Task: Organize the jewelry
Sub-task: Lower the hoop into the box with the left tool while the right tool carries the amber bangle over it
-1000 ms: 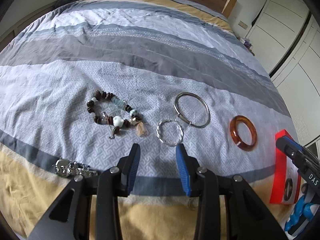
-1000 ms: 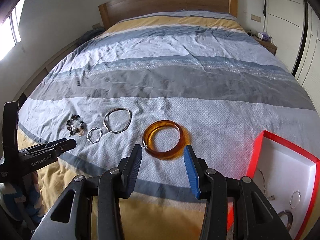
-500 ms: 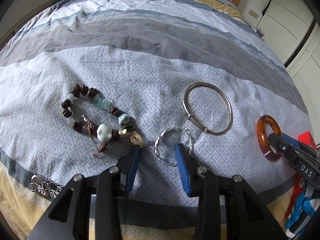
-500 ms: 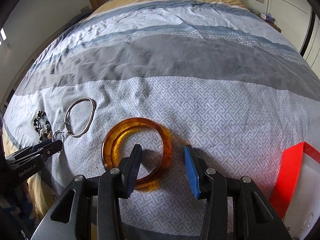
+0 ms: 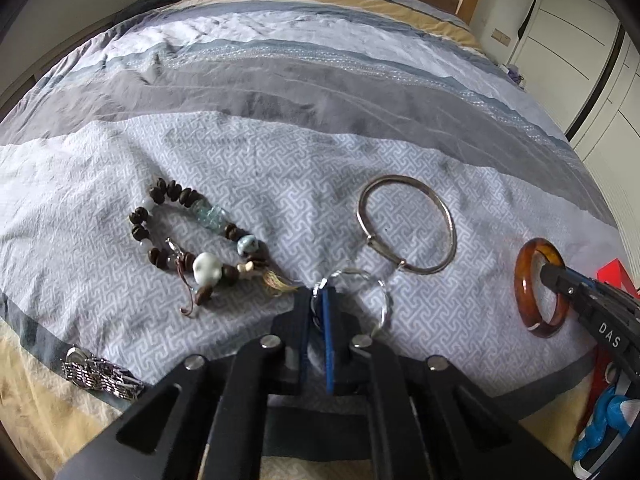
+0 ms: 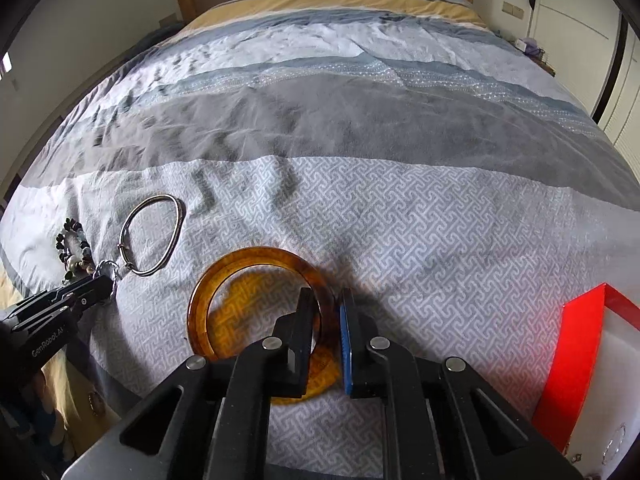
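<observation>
Though lying flat on the bedspread (image 5: 280,152), already gripped at both ends of the row. At six o'clock in the left wrist view: twisted silver bangle (image 5: 385,300), pinched at its nine-o'clock rim by the left gripper (image 5: 318,300), jaws just closed hard together on the thin wire. Around it, loose and untouched: beaded bracelet (image 5: 200,240) at nine o'clock, plain silver bangle (image 5: 408,224) at one, watch (image 5: 100,372) at eight.

Probably very light, thin and a little springy; hard and slick against the pads, so likely to pivot or dangle once lifted. Best kept square across the wire and raised slowly.

At six to seven o'clock in the right wrist view: amber bangle (image 6: 208,300), with the right gripper (image 6: 326,300) clamped across its three-o'clock wall, one jaw inside the ring and one outside, just closed down to that thickness. Looks stiff, glossy and heavier than the wire pieces; possibly brittle, though hard to tell the material. Hold across the wall seems sound. Worth setting down gently, not dropping, into the red box (image 6: 580,340) at four o'clock.
</observation>
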Motion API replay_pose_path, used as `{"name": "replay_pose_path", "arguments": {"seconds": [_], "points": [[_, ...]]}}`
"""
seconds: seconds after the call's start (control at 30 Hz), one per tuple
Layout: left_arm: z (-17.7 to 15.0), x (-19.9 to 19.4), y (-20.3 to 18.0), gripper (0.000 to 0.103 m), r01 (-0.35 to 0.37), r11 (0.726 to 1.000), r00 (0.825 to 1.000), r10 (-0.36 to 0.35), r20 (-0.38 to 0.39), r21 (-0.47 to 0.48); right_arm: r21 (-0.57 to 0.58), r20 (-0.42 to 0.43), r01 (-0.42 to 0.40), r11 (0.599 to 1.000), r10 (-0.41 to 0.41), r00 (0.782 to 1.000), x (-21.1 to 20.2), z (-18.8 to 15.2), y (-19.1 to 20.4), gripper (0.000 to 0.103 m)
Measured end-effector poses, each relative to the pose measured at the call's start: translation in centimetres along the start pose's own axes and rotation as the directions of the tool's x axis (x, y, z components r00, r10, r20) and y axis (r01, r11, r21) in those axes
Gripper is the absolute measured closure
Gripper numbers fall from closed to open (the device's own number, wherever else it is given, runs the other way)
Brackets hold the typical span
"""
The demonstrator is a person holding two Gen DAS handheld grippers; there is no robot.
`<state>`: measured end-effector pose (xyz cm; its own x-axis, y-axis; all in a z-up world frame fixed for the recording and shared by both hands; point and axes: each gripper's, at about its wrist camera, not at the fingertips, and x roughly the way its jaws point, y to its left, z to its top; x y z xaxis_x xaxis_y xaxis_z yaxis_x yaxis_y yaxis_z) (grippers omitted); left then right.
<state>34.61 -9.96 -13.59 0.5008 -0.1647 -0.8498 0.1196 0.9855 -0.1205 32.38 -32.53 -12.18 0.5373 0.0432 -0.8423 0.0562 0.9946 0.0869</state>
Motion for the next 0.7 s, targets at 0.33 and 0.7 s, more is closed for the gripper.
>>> {"name": "replay_pose_path", "arguments": {"seconds": [0.33,0.7], "points": [[-1.3,-6.0,-0.8,0.099,0.003,0.998,0.998,-0.007,0.07,0.06,-0.011,0.125,-0.015,1.0,0.016,0.992,-8.2,-1.3,1.1,0.092],[-1.5,-15.2,-4.0,0.099,0.079,0.989,0.981,-0.1,0.168,0.128,0.001,0.216,0.03,1.0,-0.03,0.976,-18.6,-3.6,-0.2,0.092]]}}
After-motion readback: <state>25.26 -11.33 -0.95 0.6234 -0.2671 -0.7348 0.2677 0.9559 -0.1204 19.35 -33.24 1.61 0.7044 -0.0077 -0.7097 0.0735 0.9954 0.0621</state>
